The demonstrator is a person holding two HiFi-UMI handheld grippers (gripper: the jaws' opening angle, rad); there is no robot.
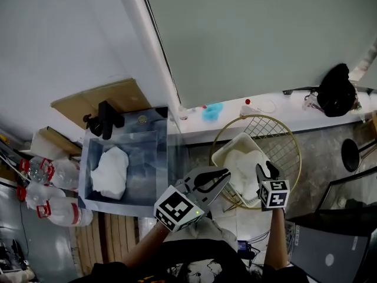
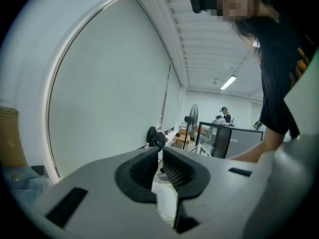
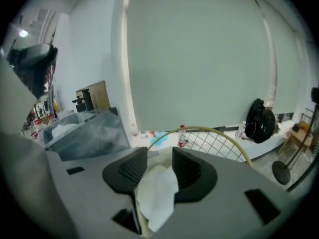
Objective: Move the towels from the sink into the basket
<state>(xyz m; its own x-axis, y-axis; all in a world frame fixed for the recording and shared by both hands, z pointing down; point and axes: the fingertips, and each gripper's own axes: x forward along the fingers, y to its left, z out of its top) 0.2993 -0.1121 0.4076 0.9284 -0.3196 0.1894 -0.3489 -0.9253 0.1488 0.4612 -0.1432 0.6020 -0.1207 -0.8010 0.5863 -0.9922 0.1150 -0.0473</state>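
Evidently soft, light, floppy: one towel lies crumpled in the sink; pinch a raised fold. Left gripper nearly closed, empty; right gripper half-open, gripping nothing, above the basket.

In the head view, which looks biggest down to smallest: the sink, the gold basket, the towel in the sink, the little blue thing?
1. sink and gold basket: look about alike, so no ranking between them.
2. towel in the sink.
3. blue thing, smallest, though it lies farther from the camera.
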